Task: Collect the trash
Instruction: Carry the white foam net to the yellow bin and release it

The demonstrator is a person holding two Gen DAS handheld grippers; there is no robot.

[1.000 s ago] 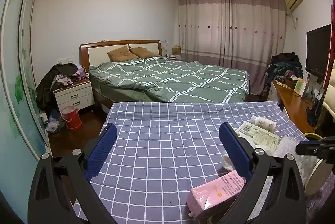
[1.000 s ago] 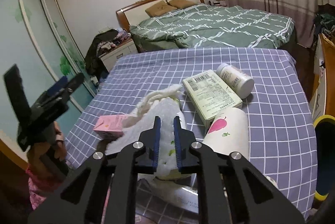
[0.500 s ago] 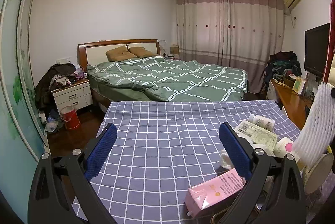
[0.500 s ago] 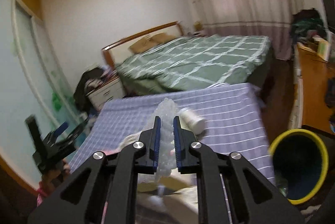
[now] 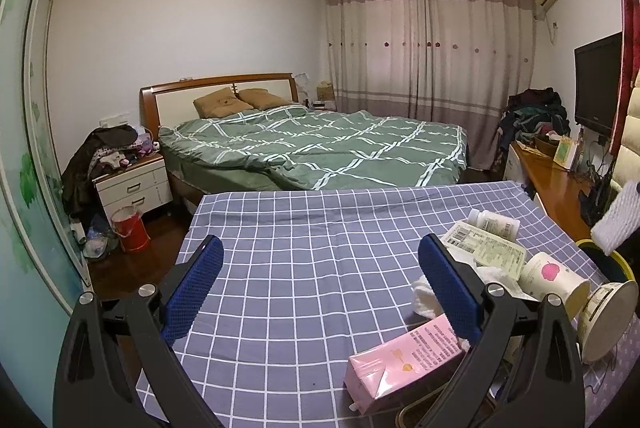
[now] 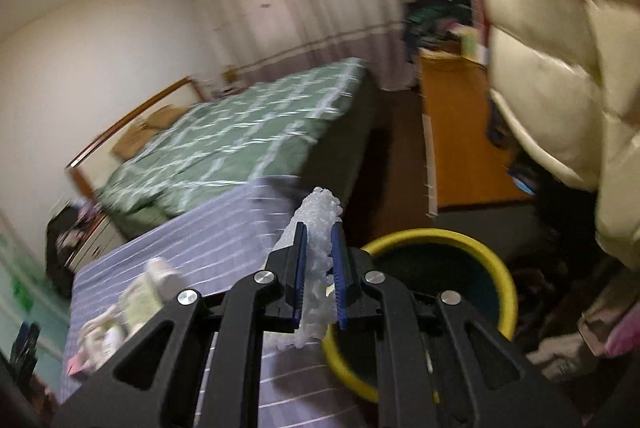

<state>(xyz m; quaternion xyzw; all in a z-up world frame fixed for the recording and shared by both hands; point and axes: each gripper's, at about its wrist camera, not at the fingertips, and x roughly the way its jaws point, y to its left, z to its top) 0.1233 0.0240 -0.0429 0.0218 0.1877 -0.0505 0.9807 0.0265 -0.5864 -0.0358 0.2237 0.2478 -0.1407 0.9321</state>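
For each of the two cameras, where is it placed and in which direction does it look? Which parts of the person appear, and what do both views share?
Left wrist: sits on the left tool, jaws open and empty, facing across the checked table toward the bed; no body part shows.
Right wrist: sits on the right tool, shut on white foam netting, facing down toward the yellow-rimmed bin; a cream padded sleeve shows.
Shared: the table, the bed, the curtains, the foam netting and the bin rim.
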